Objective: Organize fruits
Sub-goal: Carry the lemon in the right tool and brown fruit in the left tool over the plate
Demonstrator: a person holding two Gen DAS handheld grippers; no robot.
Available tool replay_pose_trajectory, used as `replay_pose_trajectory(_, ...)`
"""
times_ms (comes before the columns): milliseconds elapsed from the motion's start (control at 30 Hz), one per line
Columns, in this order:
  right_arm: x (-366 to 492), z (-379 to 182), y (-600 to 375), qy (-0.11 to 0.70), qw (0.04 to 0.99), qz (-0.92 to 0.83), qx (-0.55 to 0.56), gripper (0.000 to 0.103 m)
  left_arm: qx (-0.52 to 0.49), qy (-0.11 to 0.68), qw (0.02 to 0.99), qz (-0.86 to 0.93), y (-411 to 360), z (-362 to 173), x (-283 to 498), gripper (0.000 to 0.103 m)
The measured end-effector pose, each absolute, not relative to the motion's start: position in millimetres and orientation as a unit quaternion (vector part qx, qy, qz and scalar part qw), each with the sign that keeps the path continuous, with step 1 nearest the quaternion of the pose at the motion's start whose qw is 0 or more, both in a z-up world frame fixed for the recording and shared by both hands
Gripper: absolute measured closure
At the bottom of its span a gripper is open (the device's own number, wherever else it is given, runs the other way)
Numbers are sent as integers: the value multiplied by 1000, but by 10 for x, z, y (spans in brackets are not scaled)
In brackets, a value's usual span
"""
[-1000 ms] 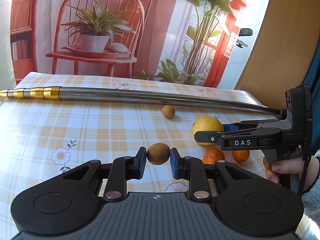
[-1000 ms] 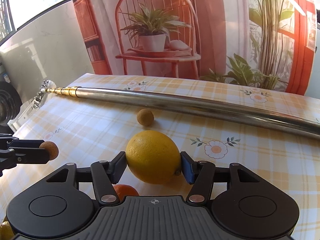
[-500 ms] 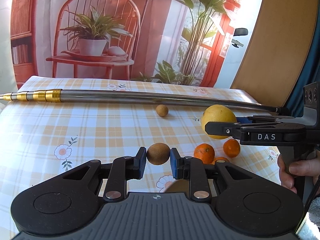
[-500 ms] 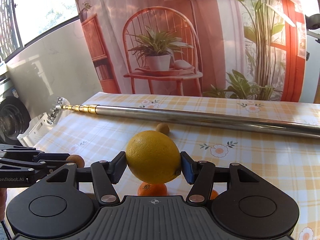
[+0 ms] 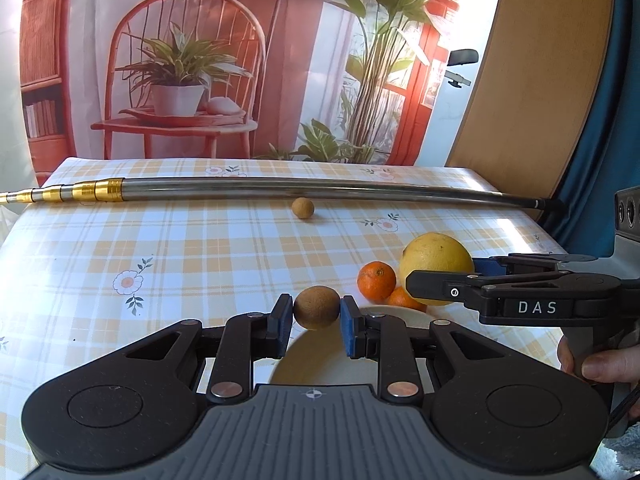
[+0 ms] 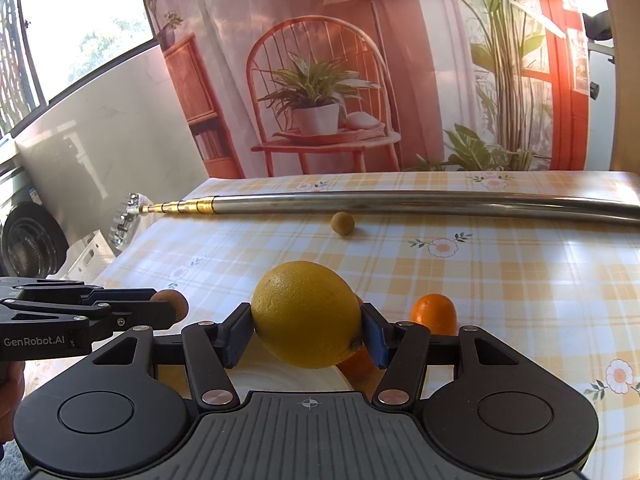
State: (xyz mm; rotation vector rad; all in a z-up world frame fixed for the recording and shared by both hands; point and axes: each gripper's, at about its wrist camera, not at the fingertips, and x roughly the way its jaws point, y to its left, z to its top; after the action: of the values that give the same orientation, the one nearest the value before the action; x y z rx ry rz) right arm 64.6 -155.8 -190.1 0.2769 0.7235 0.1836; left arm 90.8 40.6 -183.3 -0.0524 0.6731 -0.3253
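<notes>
1. Kiwi [image 5: 317, 306] is sitting between the blue pads of our left claw [image 5: 314, 318], which is gripping it by its sides, lifted off the surface [image 5: 192, 256]; a pale plate [image 5: 308, 360] is showing directly beneath it.
2. Just to the right, we are holding the big yellow citrus [image 6: 308, 314] in our right claw [image 6: 306, 330], its long axis running across the pads; the same plate is lying just under it, so we are judging both drops as short, straight-down moves.
3. Slightly farther, two mandarins [image 5: 377, 279] are resting touching each other beside the plate rim.
4. Well beyond, a second small brown fruit [image 5: 302, 207] is lying just before the metal pole [image 5: 280, 189], nearer our left claw.
</notes>
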Motion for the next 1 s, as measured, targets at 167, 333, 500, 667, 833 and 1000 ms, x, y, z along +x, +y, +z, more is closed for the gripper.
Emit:
replay_pose_trajectory(167, 497, -1876, -1538, 350, 923, 81, 136, 50, -24, 329, 930, -163, 409, -1837, 812, 76)
replay_pose_trajectory(333, 425, -1895, -1518, 353, 922, 79, 139, 50, -18, 331, 929, -166, 401, -1849, 762, 76)
replay_pose_trajectory(500, 401, -1930, -1444, 360, 920, 86, 129, 50, -10, 342, 925, -165, 374, -1913, 766, 76)
replay_pose_trajectory(667, 409, -1997, -1387, 369, 917, 88, 125, 50, 1, 354, 921, -164, 349, -2006, 785, 76)
replay_pose_trajectory(833, 397, -2064, -1366, 375, 914, 89, 126, 50, 12, 363, 918, -160, 336, -2084, 782, 76)
replay_pose_trajectory(1000, 399, -2114, -1360, 381, 912, 89, 126, 49, 21, 369, 916, -158, 317, -2136, 788, 76)
